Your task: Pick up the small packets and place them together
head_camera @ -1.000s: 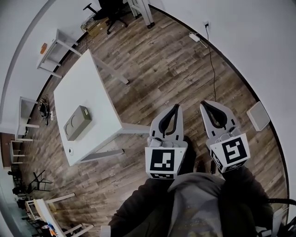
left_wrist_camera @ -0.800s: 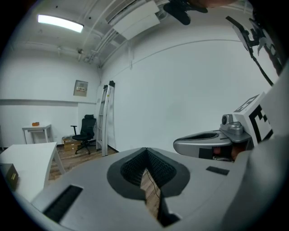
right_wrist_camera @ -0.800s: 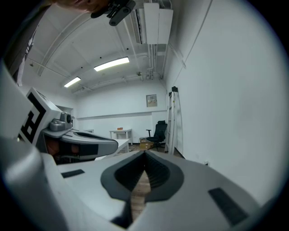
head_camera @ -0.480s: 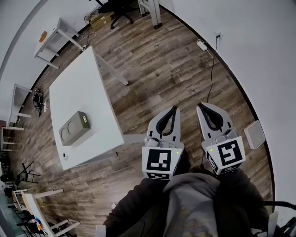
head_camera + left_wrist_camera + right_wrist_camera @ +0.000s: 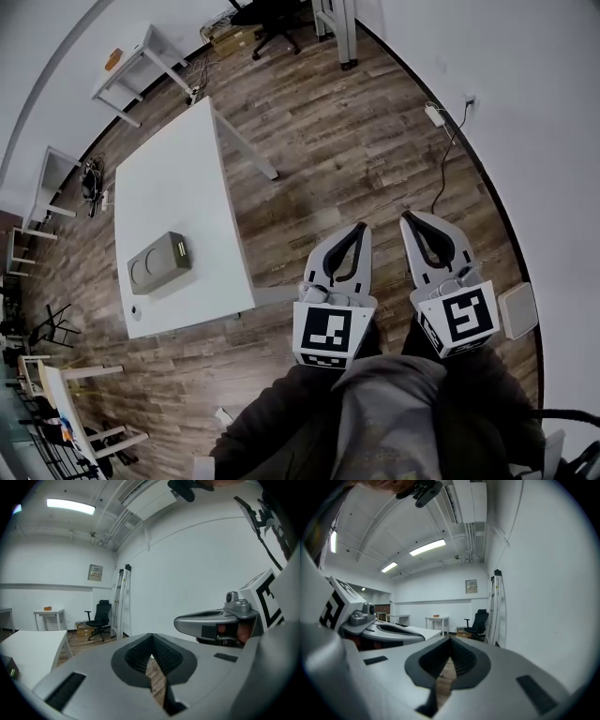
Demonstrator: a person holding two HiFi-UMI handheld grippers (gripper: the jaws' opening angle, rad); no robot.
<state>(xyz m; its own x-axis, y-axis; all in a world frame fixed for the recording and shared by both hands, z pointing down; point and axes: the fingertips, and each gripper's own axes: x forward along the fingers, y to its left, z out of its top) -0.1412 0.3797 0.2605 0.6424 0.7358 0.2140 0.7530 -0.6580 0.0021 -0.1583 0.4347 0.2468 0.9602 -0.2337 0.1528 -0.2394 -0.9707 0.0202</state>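
Note:
Both grippers hang over the wooden floor, away from the table. My left gripper [image 5: 360, 227] and my right gripper [image 5: 408, 217] are side by side, each shut with nothing between the jaws. The left gripper view shows its own tips [image 5: 151, 635] meeting, with the right gripper's body beside them. The right gripper's tips [image 5: 450, 639] meet too. To the left stands a white table [image 5: 178, 178]. On it lies a grey box [image 5: 157, 264] with a small yellowish item [image 5: 180, 249] at its edge. No packet can be made out clearly.
A white wall runs along the right, with a power strip and cable [image 5: 434, 114] at its foot. A flat white box [image 5: 517, 310] lies on the floor near the right gripper. An office chair [image 5: 272, 14] and small white tables [image 5: 141, 56] stand far back.
Both grippers have travelled together across the floor along the wall, and the flat white box has slid down the head view. The jaws stay shut and nothing was picked up.

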